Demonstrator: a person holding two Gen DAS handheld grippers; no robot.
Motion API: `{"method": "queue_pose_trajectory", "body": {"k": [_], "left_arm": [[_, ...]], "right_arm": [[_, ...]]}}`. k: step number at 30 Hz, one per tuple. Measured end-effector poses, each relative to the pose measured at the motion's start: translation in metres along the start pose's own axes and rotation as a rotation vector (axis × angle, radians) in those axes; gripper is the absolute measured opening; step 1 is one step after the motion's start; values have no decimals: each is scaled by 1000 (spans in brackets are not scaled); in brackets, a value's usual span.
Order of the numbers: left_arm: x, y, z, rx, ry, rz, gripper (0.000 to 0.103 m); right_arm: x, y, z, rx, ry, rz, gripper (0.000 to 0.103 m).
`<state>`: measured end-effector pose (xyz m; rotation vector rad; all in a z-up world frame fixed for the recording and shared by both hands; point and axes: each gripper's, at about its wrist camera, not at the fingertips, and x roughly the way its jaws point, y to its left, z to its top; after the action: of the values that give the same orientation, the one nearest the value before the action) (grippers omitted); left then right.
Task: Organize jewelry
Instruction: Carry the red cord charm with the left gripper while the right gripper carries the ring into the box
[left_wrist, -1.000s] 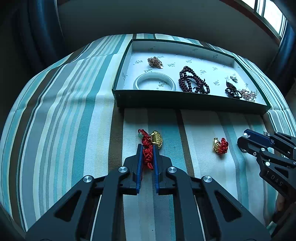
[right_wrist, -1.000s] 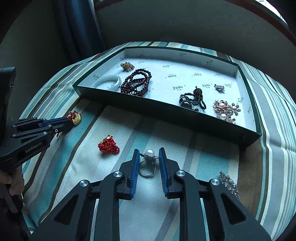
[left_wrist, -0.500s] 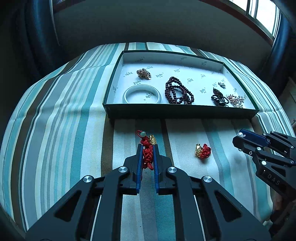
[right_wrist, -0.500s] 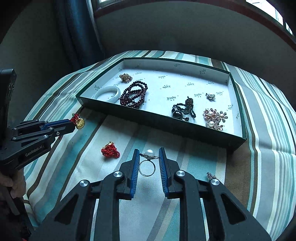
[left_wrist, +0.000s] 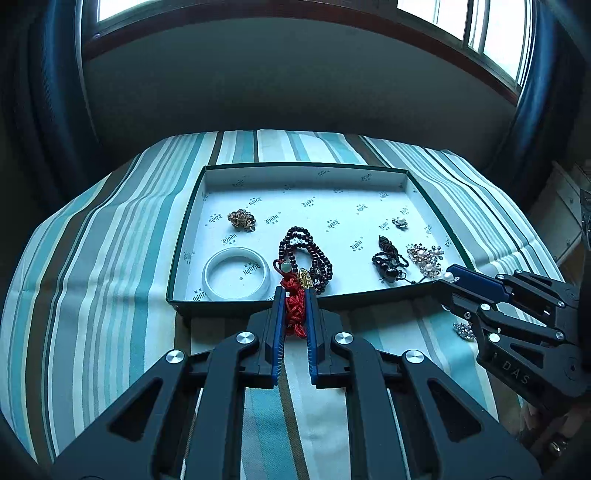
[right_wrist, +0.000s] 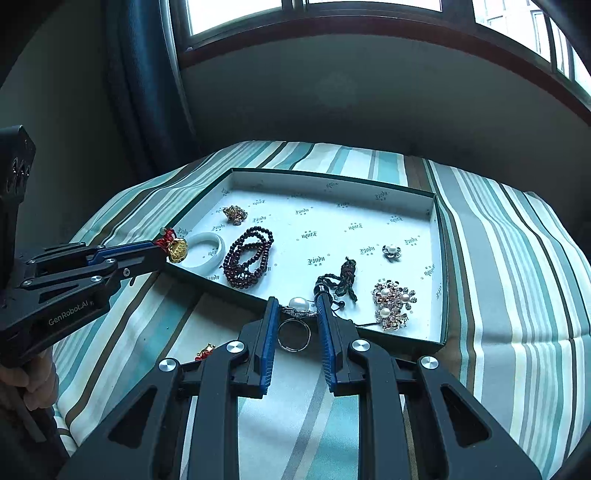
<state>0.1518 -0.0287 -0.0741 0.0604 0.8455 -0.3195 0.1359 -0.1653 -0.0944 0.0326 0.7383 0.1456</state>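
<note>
My left gripper (left_wrist: 294, 295) is shut on a red cord charm (left_wrist: 294, 312) with a gold pendant (right_wrist: 178, 250) and holds it in the air at the front edge of the green tray (left_wrist: 184, 236). My right gripper (right_wrist: 297, 304) is shut on a pearl ring (right_wrist: 295, 325) and holds it above the tray's front wall (right_wrist: 236, 295). In the tray lie a white bangle (left_wrist: 236, 273), dark red beads (left_wrist: 308, 251), a gold brooch (left_wrist: 241, 219), a black cord piece (left_wrist: 388, 258), a pearl flower brooch (left_wrist: 424, 256) and a small pearl stud (left_wrist: 400, 222).
A second red and gold charm (right_wrist: 205, 351) lies on the striped cloth (left_wrist: 110, 277) in front of the tray. A sparkly piece (left_wrist: 463, 329) lies on the cloth at the right. A dark wall and window stand behind the table.
Both grippers have risen and moved forward with their pieces, from low over the cloth to the tray's front edge. The second red charm stays on the cloth.
</note>
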Motion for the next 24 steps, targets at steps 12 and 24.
{"method": "queue_pose_trajectory", "body": {"k": [12,24], "left_arm": [[46,-21,64,40,-48,-29,10],[127,-19,78,18,51,-6,10]], "right_arm": [[40,-23,56,11,-41,-43,22],[110,-48,69,54,59,-62,22]]}}
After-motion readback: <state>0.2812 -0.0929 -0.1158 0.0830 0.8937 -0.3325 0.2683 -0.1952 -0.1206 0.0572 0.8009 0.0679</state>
